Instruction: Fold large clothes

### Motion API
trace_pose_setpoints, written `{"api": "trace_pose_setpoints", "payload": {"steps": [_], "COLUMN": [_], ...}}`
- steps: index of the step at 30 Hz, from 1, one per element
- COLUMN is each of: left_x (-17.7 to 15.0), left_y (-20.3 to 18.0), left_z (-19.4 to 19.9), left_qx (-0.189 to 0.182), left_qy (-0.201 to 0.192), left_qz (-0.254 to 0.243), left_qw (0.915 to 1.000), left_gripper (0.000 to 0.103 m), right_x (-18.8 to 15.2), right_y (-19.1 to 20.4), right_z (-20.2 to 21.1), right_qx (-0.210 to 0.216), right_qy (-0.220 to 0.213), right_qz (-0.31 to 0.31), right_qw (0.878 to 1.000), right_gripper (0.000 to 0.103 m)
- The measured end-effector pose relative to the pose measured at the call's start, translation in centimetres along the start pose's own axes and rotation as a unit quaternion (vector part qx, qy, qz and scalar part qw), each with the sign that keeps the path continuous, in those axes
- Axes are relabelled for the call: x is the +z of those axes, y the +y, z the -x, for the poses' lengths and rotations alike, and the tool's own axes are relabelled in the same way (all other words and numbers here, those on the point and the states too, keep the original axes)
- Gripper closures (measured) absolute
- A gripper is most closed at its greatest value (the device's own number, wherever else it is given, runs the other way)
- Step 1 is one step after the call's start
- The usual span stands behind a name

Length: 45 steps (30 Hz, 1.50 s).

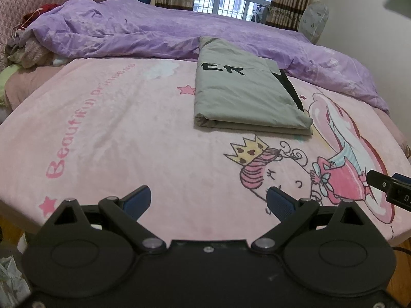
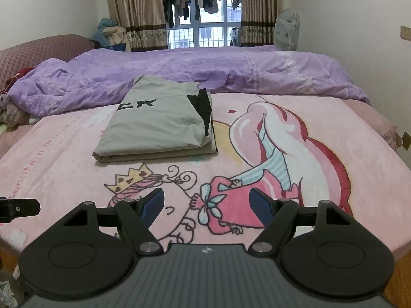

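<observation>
Both grippers hovered low over the near end of the bed, each with its blue-padded fingers spread wide and nothing between them: the left gripper (image 1: 208,201) hung above the pink plush blanket with a cartoon princess print (image 1: 128,128), and the right gripper (image 2: 206,206) sat over the princess drawing itself. At the right edge of the left wrist view a black part of the right gripper showed, and a black part of the left one showed at the left edge of the right wrist view, so the two were side by side and apart. The grey folded garment with black lettering (image 1: 239,95) lay flat on the blanket, well ahead of both grippers and touched by neither; it formed a neat rectangular stack with layered edges toward the cameras and a black strip along its right side. Its far end met the rumpled purple quilt (image 2: 205,69) that covered the back of the bed. Behind that stood a window with brown curtains (image 2: 138,10) and hanging laundry.
</observation>
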<state>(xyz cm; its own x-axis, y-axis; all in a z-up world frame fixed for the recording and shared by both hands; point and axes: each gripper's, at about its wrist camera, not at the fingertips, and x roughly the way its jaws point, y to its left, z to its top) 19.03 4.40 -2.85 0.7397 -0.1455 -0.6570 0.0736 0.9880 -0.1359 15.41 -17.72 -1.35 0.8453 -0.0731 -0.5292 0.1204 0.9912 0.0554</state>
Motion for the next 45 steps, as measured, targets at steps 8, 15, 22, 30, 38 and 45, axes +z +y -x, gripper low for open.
{"api": "trace_pose_setpoints", "payload": {"steps": [8,15,22,30,38,45], "left_x": [-0.1,-0.08,-0.08,-0.07,-0.06,-0.04], "left_y": [0.01,0.01,-0.01,-0.02,-0.07,-0.1], "left_z": [-0.01,-0.03,-0.05,-0.02,0.04,0.09], "left_qx": [0.0,0.0,0.0,0.001,0.001,0.001], "left_qy": [0.001,0.002,0.001,0.0,0.001,0.002], "left_qz": [-0.004,-0.003,-0.003,-0.003,-0.003,-0.002], "left_qw": [1.0,1.0,1.0,1.0,1.0,1.0], "left_gripper": [0.004,0.004,0.004,0.004,0.004,0.004], "right_x": [0.06,-0.22,-0.22,-0.2,-0.11,-0.1], "right_y": [-0.05,-0.15,-0.18,-0.21,-0.21,-0.23], "right_z": [-0.1,-0.25,-0.27,-0.26,-0.27,-0.26], "right_qx": [0.0,0.0,0.0,0.001,0.001,0.001], "right_qy": [0.003,0.005,0.005,0.005,0.006,0.006], "right_qz": [-0.001,-0.001,-0.001,-0.001,-0.001,-0.001], "right_qw": [1.0,1.0,1.0,1.0,1.0,1.0], "right_gripper": [0.014,0.014,0.014,0.014,0.014,0.014]}}
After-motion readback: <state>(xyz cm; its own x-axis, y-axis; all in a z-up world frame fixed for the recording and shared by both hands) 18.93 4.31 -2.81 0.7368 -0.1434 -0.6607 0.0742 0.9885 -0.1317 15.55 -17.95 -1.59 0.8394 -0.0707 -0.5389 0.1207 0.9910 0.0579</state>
